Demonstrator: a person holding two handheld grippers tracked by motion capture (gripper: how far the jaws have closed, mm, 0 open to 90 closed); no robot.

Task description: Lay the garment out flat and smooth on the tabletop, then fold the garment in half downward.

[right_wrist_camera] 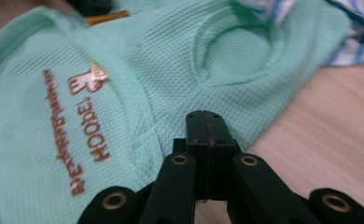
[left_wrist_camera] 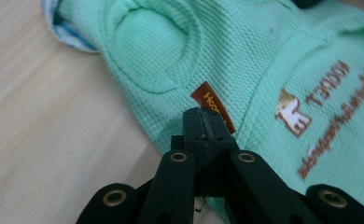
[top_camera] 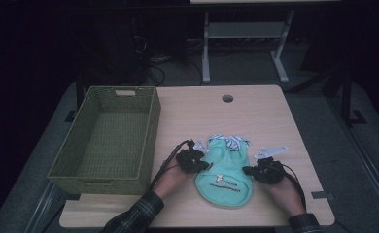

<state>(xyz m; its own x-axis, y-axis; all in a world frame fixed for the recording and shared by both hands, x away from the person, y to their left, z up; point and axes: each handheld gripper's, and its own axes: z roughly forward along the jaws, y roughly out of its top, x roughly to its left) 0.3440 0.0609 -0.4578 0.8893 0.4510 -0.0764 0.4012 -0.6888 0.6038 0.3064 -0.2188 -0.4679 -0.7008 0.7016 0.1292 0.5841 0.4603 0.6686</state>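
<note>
A small mint-green garment [top_camera: 225,175] with a brown printed logo and a striped collar lies flat on the wooden table [top_camera: 255,116]. My left gripper [top_camera: 207,166] is shut, its tips at the garment's left edge. In the left gripper view the closed tips [left_wrist_camera: 202,115] sit on the garment [left_wrist_camera: 245,51] just below a small brown tag [left_wrist_camera: 213,105]. My right gripper [top_camera: 246,170] is also shut at the garment's right edge; its closed tips [right_wrist_camera: 205,116] rest against the fabric [right_wrist_camera: 161,60]. Whether either pinches cloth I cannot tell.
A green woven basket [top_camera: 149,127] stands on the left part of the table, with nothing inside. A round cable hole [top_camera: 227,98] is near the table's far edge. White table legs [top_camera: 206,48] stand on the floor beyond.
</note>
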